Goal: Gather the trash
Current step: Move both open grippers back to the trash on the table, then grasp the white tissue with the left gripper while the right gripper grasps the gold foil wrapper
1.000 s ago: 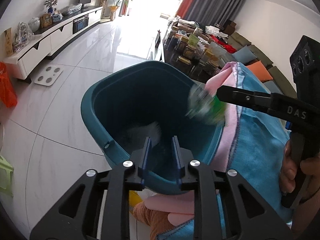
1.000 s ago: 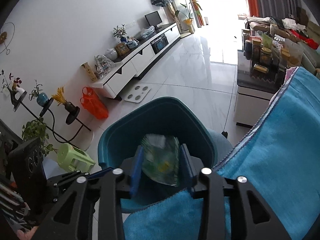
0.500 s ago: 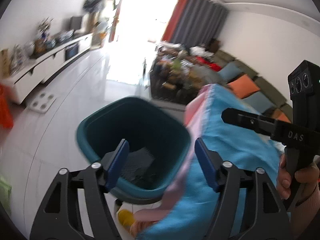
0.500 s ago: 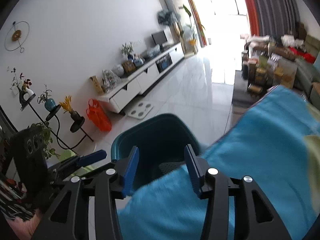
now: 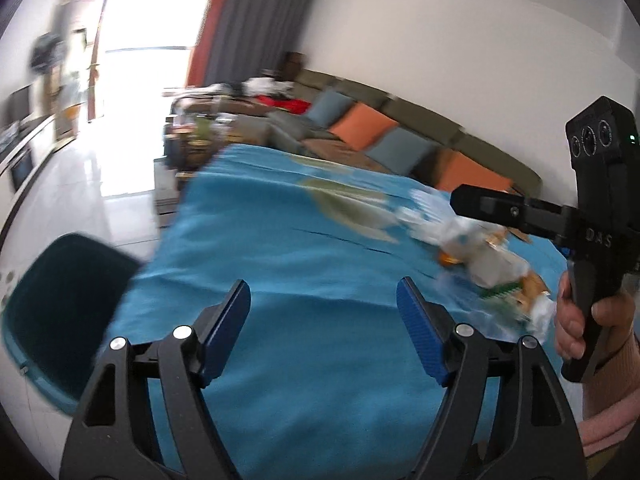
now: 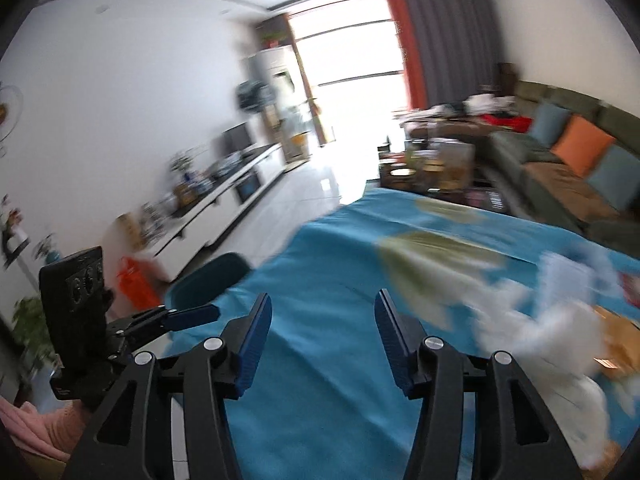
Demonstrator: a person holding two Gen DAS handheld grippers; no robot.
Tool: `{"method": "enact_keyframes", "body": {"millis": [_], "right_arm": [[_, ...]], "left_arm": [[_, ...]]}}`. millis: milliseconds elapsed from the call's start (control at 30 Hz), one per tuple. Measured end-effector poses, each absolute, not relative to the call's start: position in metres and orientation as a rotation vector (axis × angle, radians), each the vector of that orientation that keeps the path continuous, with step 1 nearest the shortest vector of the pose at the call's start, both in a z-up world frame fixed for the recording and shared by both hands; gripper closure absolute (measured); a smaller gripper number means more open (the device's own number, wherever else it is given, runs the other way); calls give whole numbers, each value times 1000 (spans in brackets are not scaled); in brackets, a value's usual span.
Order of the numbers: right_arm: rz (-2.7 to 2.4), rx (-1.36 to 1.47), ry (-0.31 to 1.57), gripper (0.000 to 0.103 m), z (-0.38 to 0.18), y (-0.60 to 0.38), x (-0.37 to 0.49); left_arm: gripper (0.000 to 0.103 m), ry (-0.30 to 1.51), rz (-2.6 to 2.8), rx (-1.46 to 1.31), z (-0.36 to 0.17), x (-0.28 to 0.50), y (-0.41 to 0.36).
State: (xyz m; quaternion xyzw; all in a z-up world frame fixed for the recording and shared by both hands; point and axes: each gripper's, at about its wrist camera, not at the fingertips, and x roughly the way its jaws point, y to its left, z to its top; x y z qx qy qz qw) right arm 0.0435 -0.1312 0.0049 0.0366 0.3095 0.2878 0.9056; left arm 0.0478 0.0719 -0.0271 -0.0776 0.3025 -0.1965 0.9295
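Looking along my left gripper (image 5: 323, 304), I see its blue pads spread wide with only the blue cloth (image 5: 304, 264) showing between them; the jaws are opening and nothing is in their grasp. That cloth covers a table and fills most of the left wrist view. To the left of it, below the cloth's edge, stands the dark teal bin (image 5: 60, 300), its open mouth partly in view; the picture is too blurred for me to tell what lies inside. The trash (image 5: 484, 264) sits in a loose pile on the cloth toward the right, a smear of white crumpled paper and wrappers with orange and green bits, well apart from my left pads. Above that pile the right gripper enters the left wrist view from the side, a black body held by a hand (image 5: 580, 320) in a pinkish sleeve. From the right wrist camera, my right gripper (image 6: 323, 336) is over the cloth (image 6: 320, 280) too, its jaws parted about halfway and opening, nothing between the pads. The trash (image 6: 536, 320) lies just right of its right finger, white and badly blurred, not touched by the pad as far as I can tell. The bin (image 6: 208, 280) shows beyond the cloth's left edge, with the other gripper in front of it. Behind it all I see a sofa (image 6: 560, 152) with orange and blue cushions, and a bright window (image 6: 348, 80).
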Motion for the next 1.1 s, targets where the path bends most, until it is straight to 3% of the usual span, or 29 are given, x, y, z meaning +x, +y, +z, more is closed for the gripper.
{"method": "enact_keyframes", "body": {"millis": [367,767,1000,1100], "right_arm": [[271,194,614,52,-14,-272,13],[150,291,657,52,-55,-346,-20],[156,331,675,52,-68,-356,-21],[167,352,705,52,-76,-356,-18]], "left_arm": [[28,667,-669,-32,-38,39,-45],[30,747,-988,54,-55,13,-149],[55,836,-1056,68,-80,16,-188],[72,862,-1064,49,-86,20,-191]]}}
